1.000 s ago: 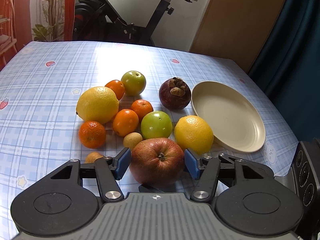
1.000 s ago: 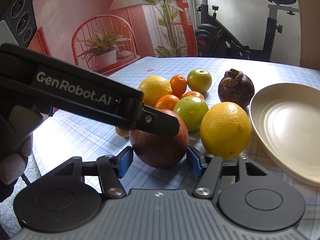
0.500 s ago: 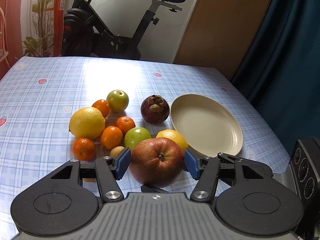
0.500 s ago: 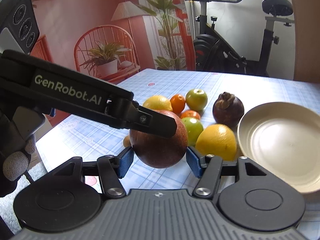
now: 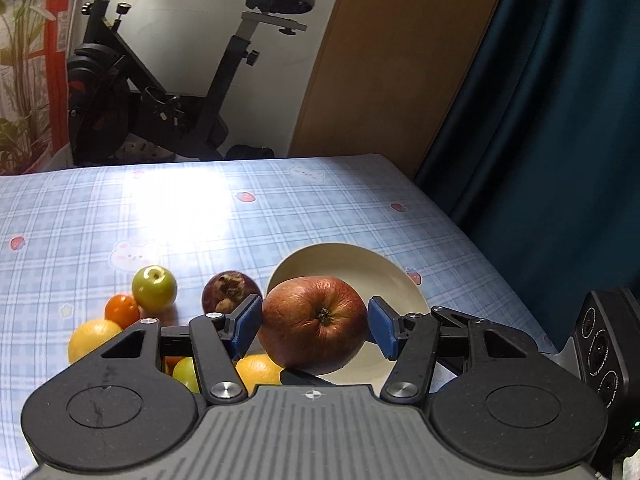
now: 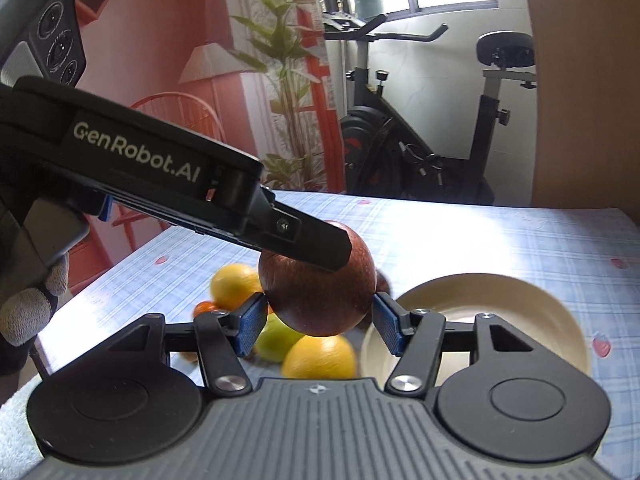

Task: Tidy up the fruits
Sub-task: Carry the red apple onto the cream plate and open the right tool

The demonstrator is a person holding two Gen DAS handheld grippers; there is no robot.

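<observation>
A big red apple (image 5: 314, 326) is held in the air between both grippers. My left gripper (image 5: 315, 325) has its blue pads on the apple's two sides. My right gripper (image 6: 319, 319) also has its pads against the apple (image 6: 320, 296), crossing the left gripper's finger (image 6: 304, 240). A cream plate (image 5: 380, 276) lies on the table below and right of the apple; it also shows in the right wrist view (image 6: 520, 300). The other fruits lie below to the left: a green apple (image 5: 154, 289), a mangosteen (image 5: 228, 294), oranges and lemons (image 5: 92, 336).
The table has a blue checked cloth (image 5: 160, 220). An exercise bike (image 5: 160, 92) stands beyond its far edge. A dark curtain (image 5: 560, 120) hangs to the right, close to the table's right edge.
Both grippers have lifted the red apple off the table, well above the fruit pile, and carried it right, over the plate's near edge.
</observation>
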